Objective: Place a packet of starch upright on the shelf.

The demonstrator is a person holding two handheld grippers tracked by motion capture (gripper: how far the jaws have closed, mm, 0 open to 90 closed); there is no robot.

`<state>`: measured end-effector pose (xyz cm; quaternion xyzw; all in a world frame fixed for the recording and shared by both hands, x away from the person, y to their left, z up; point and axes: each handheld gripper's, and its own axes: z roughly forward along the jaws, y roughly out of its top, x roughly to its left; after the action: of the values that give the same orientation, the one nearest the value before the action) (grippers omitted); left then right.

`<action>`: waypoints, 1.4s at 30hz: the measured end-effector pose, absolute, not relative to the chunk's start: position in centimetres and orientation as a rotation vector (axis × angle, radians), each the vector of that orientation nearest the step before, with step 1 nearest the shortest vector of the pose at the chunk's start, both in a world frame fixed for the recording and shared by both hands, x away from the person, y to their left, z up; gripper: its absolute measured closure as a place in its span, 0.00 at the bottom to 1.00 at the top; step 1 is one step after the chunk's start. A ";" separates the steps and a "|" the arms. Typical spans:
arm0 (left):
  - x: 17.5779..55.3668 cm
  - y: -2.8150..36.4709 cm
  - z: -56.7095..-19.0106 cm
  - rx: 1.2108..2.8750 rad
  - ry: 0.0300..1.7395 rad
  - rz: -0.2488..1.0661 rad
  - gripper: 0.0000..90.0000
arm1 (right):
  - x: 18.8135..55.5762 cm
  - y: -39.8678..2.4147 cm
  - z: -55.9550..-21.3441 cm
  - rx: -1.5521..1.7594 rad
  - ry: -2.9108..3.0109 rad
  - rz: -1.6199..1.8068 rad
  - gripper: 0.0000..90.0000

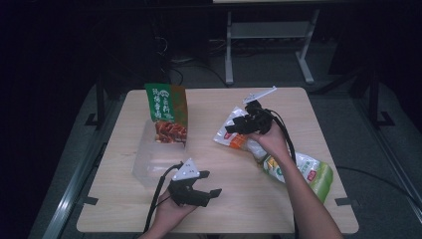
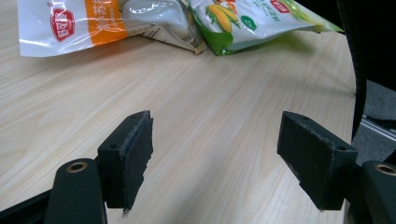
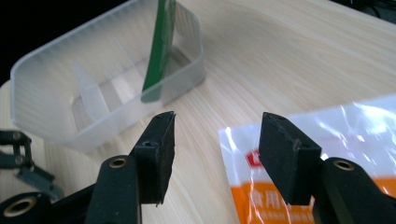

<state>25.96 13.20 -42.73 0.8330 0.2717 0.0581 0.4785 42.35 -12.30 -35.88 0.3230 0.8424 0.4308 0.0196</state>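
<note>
My desk (image 1: 278,199), pale wood grain, spreads under both my hands. On its left half sits the clear plastic bin (image 1: 149,159), a divider visible inside it in the right gripper view, and a green snack packet (image 1: 167,113) stands upright in its far end, red food picture at the bottom. Over on the right half lie two more bags, overlapping: the green-and-white corn bag (image 1: 308,174) nearer me, partly under my right forearm, and the white-and-orange bag (image 1: 234,132) beyond it, toward the desk's middle.

My right gripper (image 1: 239,128) is over the white-and-orange bag's far end, fingers (image 3: 159,154) parted. In the right gripper view, one finger hangs over bare wood just beside the bag's edge, the other over the bag's clear-and-white corner; whether they touch it, I can't tell. The bin lies just beyond them.

My left gripper (image 1: 209,191) is near the front edge of the desk, beside the bin's near corner, grey plate on top, cable trailing back past my wrist. Its fingers (image 2: 133,154) are spread wide with nothing between, bare desk below, both bags lying ahead of them.
</note>
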 end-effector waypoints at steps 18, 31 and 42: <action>28.3 9.6 -42.8 2.050 0.677 0.154 0.32 | 40.5 -18.0 -36.5 1.083 2.566 1.304 0.50; 31.3 6.3 -43.8 2.059 0.722 0.112 0.39 | 40.7 -20.3 -38.0 1.141 2.619 1.145 0.52; 33.7 3.2 -45.0 2.035 0.765 0.083 0.46 | 40.5 -20.9 -39.1 1.133 2.652 1.050 0.55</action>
<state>33.67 3.18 -45.01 0.8285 0.3115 0.0339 0.4642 40.52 -20.91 -39.14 0.3690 0.8635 0.3420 0.0360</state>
